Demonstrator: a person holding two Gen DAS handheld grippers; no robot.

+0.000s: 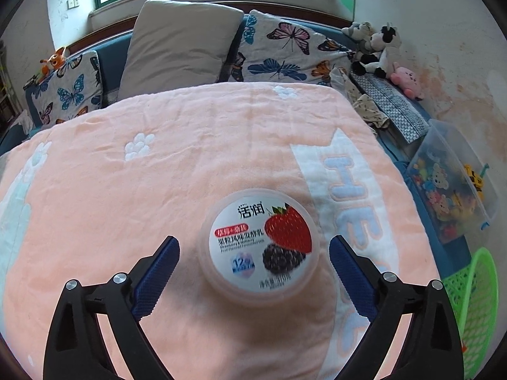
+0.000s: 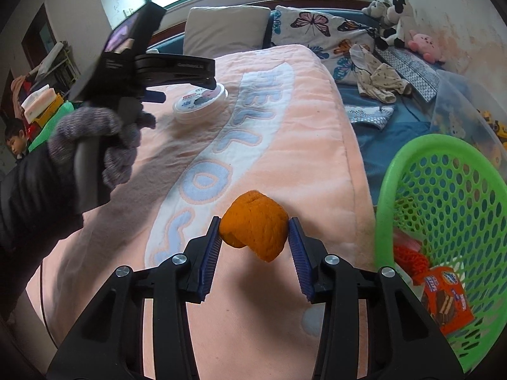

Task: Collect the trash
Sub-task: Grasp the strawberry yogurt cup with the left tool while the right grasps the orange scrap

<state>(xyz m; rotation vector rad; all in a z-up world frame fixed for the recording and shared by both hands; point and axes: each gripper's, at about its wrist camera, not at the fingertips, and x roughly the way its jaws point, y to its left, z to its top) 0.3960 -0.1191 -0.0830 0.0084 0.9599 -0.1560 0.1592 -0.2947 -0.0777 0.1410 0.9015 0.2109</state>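
A round yogurt cup (image 1: 258,247) with a strawberry and blackberry lid stands on the pink blanket (image 1: 126,190). My left gripper (image 1: 253,259) is open, its blue fingers either side of the cup with a gap on each side. The cup also shows in the right wrist view (image 2: 200,103), under the left gripper (image 2: 187,87). My right gripper (image 2: 253,231) is shut on an orange peel (image 2: 255,229) and holds it above the blanket. A green mesh basket (image 2: 450,209) at the right holds a snack wrapper (image 2: 443,297) and red netting.
Pillows (image 1: 180,44) and butterfly cushions line the headboard. Plush toys (image 1: 377,47), loose clothes (image 2: 380,79) and a clear toy box (image 1: 450,183) lie along the right wall. The basket also shows in the left wrist view (image 1: 475,304). A child (image 2: 16,142) is at far left.
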